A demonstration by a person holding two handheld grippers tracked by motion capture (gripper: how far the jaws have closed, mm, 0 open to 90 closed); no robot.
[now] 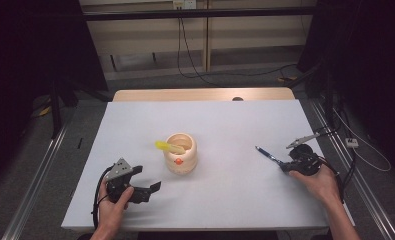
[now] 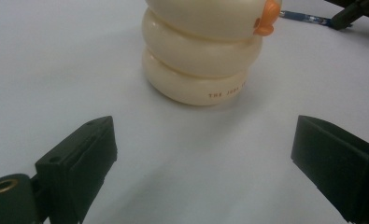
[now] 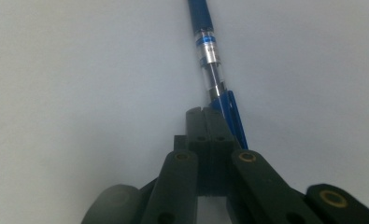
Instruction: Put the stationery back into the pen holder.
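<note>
On the table's (image 1: 225, 195) right side, the right gripper (image 1: 285, 165) is clamped on a blue pen (image 1: 266, 154) (long axis pointing up-left toward the far edge); left gripper (image 1: 147, 180) gapes apart.

We see a holder (image 1: 180, 154) at mid-table (image 1: 210, 120) with a marker (image 1: 168, 146) in it, a pen (image 1: 268, 155) lying right of it, well apart.
</note>
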